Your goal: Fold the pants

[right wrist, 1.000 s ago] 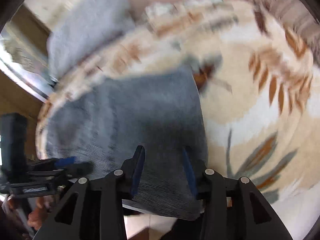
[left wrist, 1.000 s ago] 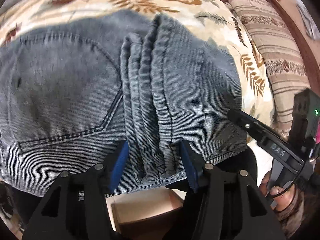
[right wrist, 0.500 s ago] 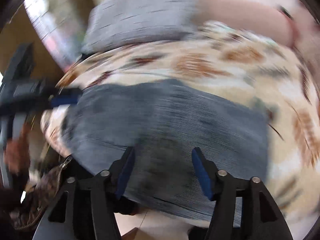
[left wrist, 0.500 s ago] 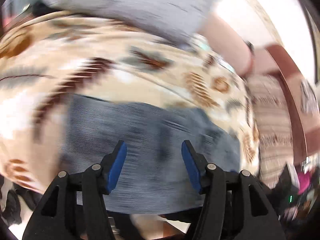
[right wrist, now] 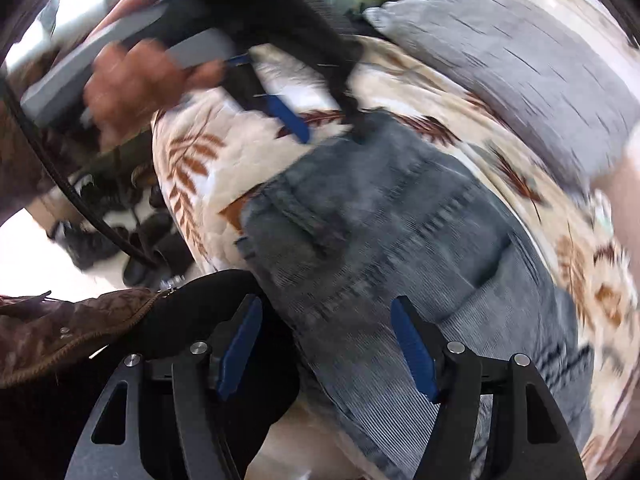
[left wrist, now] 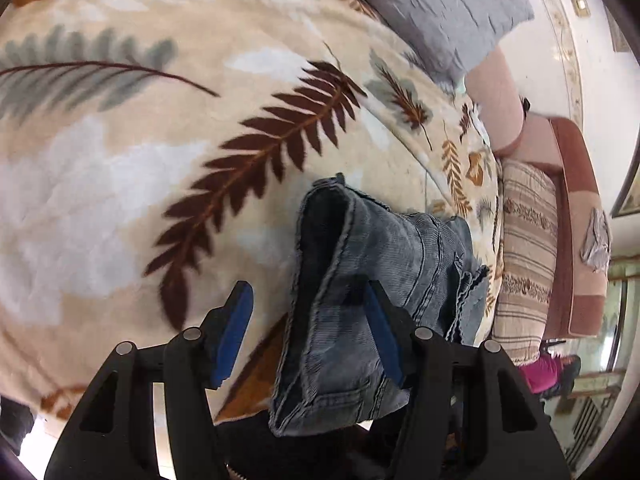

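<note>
The folded blue-grey jeans (left wrist: 372, 280) lie on a cream leaf-print blanket (left wrist: 160, 120) near the bed's front edge. My left gripper (left wrist: 308, 328) is open. Its right finger rests against the jeans' left end and its left finger is over the blanket. In the right wrist view the jeans (right wrist: 380, 232) fill the middle. My right gripper (right wrist: 328, 344) is open and empty just above their near edge. The left gripper (right wrist: 300, 120), held by a hand, shows at the jeans' far corner there.
A grey pillow (left wrist: 432, 12) lies at the head of the bed, also in the right wrist view (right wrist: 520, 48). A striped cushion (left wrist: 528, 256) sits at the right. Shoes (right wrist: 132, 248) stand on the floor at the left, with a brown quilted jacket (right wrist: 60, 328) nearby.
Both grippers have swung around the jeans. The left one moved from the hem side to the left end. The right view now looks along the jeans from their near edge.
</note>
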